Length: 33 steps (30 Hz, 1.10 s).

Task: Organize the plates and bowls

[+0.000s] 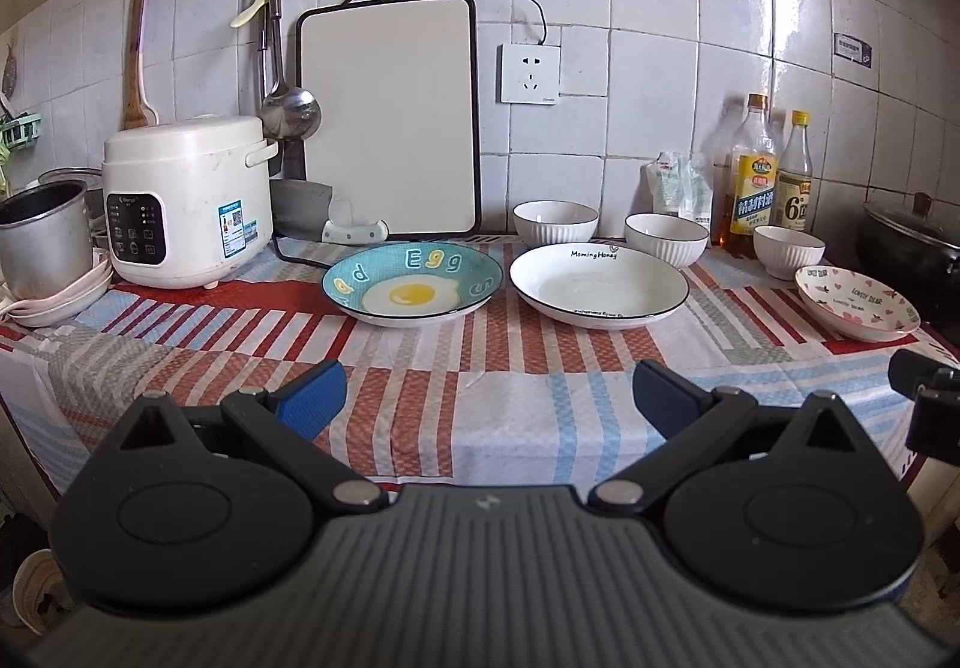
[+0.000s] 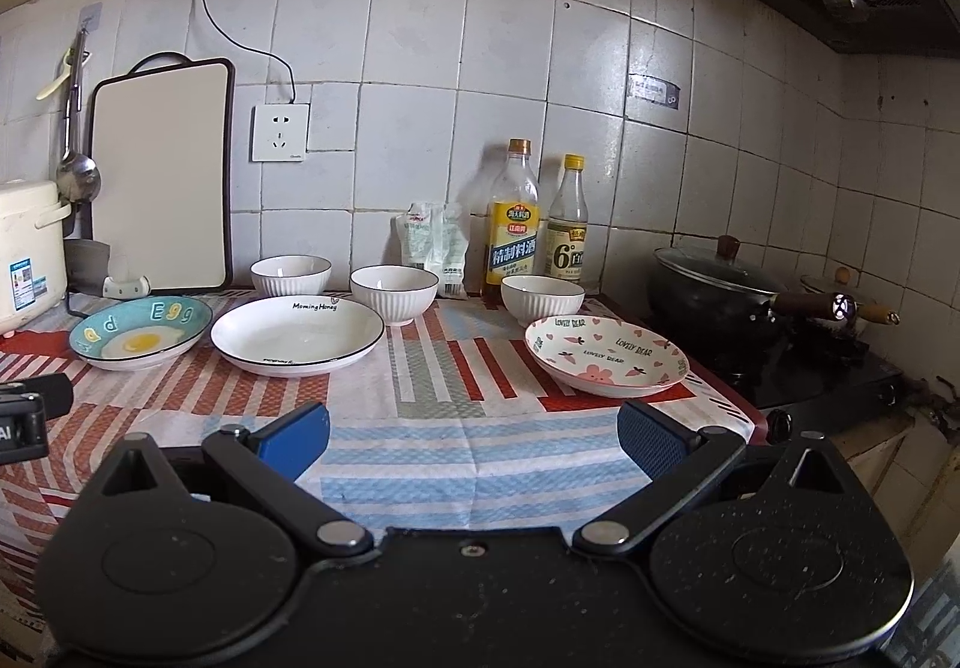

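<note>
We see a counter under a striped cloth (image 1: 492, 416). Ahead of our left claw (image 1: 489, 395) sit the egg plate (image 1: 413, 285) and white plate (image 1: 599, 285); ahead of our right claw (image 2: 474, 437), the pink plate (image 2: 606, 353). Three bowls (image 2: 394, 291) stand behind them, a rice cooker (image 1: 186, 200) far left.

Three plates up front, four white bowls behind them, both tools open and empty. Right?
Not quite: there are three white ribbed bowls, not four. The right wrist view shows them at and, behind the egg plate, white plate and pink plate. The left tool and right tool are open and empty.
</note>
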Each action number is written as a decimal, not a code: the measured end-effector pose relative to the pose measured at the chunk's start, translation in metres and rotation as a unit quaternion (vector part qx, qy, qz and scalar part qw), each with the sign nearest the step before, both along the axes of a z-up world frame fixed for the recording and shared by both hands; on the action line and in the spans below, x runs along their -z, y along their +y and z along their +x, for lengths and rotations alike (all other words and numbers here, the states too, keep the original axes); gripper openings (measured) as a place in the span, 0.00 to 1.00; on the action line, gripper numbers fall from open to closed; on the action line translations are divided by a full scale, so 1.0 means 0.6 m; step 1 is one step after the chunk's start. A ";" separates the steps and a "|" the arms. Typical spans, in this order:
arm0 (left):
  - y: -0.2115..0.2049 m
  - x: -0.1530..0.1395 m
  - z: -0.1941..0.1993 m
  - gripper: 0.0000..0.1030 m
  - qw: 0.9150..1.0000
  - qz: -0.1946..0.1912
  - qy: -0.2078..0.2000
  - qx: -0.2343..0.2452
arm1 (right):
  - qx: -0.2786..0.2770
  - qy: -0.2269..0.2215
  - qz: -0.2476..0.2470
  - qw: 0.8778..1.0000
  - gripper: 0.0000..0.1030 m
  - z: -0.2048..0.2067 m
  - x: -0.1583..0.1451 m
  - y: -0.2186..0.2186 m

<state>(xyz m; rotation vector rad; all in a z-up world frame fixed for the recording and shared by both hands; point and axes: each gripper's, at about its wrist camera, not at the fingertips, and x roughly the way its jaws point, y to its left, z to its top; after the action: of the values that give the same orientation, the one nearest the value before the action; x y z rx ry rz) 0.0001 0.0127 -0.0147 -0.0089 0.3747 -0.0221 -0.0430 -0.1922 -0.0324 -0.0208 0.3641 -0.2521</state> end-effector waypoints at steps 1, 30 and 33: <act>0.000 -0.001 -0.001 1.00 1.000 0.000 -0.001 0.000 | 0.001 -0.001 -0.001 1.000 1.00 -0.001 0.000 -0.001; 0.000 -0.007 -0.009 1.00 1.000 -0.003 0.006 0.013 | 0.008 -0.007 -0.005 1.000 1.00 -0.005 0.005 -0.002; 0.004 -0.010 0.002 1.00 0.999 -0.007 0.012 0.030 | 0.008 -0.025 -0.015 1.000 1.00 -0.006 0.004 -0.002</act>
<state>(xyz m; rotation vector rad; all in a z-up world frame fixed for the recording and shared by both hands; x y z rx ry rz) 0.0013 0.0150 -0.0089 -0.0115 0.3996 -0.0849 -0.0465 -0.1936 -0.0351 -0.0409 0.3099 -0.2726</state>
